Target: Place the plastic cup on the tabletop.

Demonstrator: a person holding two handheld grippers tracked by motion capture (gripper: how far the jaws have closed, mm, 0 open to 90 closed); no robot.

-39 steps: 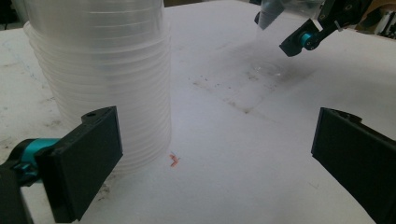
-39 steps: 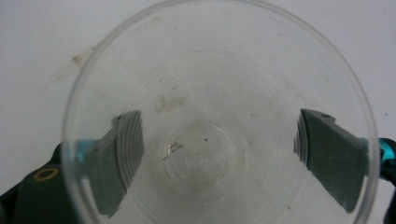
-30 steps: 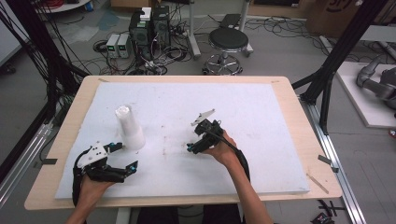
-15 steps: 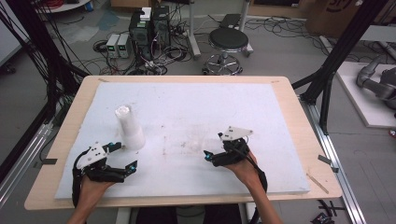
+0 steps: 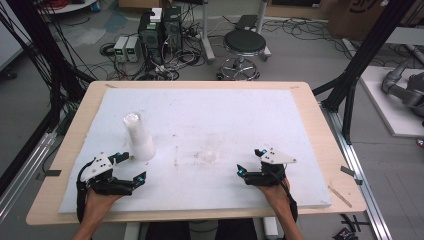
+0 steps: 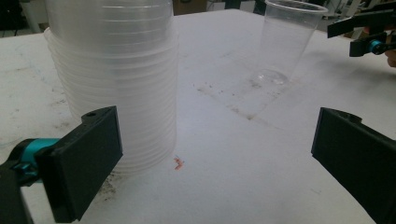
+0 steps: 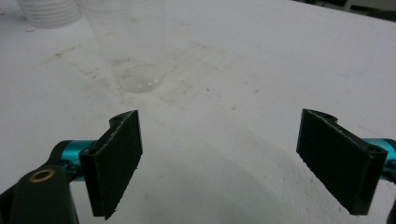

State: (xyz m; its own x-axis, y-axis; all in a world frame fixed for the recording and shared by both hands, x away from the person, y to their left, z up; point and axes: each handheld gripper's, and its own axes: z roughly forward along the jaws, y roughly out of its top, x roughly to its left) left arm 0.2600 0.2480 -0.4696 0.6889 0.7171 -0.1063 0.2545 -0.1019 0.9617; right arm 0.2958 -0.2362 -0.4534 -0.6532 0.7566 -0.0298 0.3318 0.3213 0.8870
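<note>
Clear plastic cup stack [image 5: 138, 137] is standing upright on the desk [image 5: 210, 95] at left, just beyond the left tool [image 5: 127, 167], jaws spread. Single clear cup [image 6: 288, 42] is standing mid-desk. Right tool [image 5: 248, 162] is resting near right, jaws spread, gripping nothing.

black stool [image 5: 244, 44], cables [image 5: 165, 55], grey floor [image 5: 295, 55]

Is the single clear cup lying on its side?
No, the single clear cup stands upright on the white table, open rim up, apart from the cup stack.
</note>
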